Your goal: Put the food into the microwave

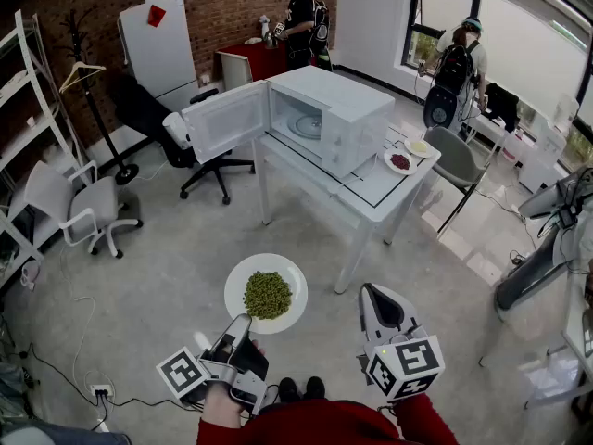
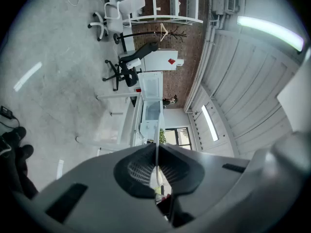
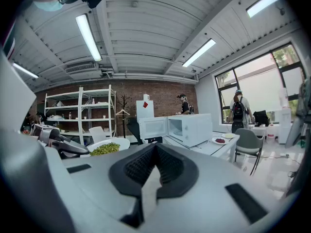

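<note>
A round white plate (image 1: 238, 284) of green peas (image 1: 268, 295) is clamped by its rim in the left gripper (image 1: 243, 322), well apart from the open-doored white box-shaped microwave (image 1: 345, 119) set on the white table (image 1: 372, 198). The right gripper (image 1: 372, 294) is closed on nothing.

Microwave (image 1: 338, 119) x1, bench (image 1: 371, 191) x1. Plates x3: pea plate (image 1: 239, 290), red-food plate (image 1: 389, 165), pale-food plate (image 1: 428, 151). Chairs x3: white chair (image 1: 88, 207), black chair (image 1: 211, 160), grey chair (image 1: 456, 160). Ppl x2: person by brick wall (image 1: 301, 21), person by window (image 1: 459, 63).
</note>
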`<action>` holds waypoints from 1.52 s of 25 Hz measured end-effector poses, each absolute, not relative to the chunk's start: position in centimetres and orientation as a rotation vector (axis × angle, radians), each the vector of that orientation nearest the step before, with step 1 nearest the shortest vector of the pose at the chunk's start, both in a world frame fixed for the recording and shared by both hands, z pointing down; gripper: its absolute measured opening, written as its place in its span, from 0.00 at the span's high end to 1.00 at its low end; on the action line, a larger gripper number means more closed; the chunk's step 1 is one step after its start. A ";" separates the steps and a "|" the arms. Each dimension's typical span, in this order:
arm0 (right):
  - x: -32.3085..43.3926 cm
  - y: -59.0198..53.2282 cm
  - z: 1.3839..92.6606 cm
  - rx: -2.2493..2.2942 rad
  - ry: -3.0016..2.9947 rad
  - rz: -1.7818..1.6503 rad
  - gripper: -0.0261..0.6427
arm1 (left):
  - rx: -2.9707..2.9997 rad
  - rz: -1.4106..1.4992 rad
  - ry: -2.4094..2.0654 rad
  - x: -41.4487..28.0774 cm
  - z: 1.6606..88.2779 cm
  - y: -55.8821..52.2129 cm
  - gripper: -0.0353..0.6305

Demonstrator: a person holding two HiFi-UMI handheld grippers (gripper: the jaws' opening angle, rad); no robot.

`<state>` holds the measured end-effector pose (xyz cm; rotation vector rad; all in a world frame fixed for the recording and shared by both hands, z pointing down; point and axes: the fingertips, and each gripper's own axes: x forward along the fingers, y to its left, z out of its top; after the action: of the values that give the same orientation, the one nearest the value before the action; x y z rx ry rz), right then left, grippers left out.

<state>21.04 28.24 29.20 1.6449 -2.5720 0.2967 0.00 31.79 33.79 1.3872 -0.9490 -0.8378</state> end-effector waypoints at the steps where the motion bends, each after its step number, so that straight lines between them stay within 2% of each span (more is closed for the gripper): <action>1: 21.2 28.2 29.2 1.644 -2.570 0.298 0.94 | 1.389 -0.837 -0.948 0.1 33.7 31.8 0.92; 38: 24.3 22.7 29.8 1.528 -2.603 0.334 0.94 | 1.399 -0.860 -1.032 3.1 32.7 25.5 0.92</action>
<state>24.33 22.72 29.83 1.5275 -2.6028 0.3338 3.08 25.46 32.71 1.3993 -1.0321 -0.8599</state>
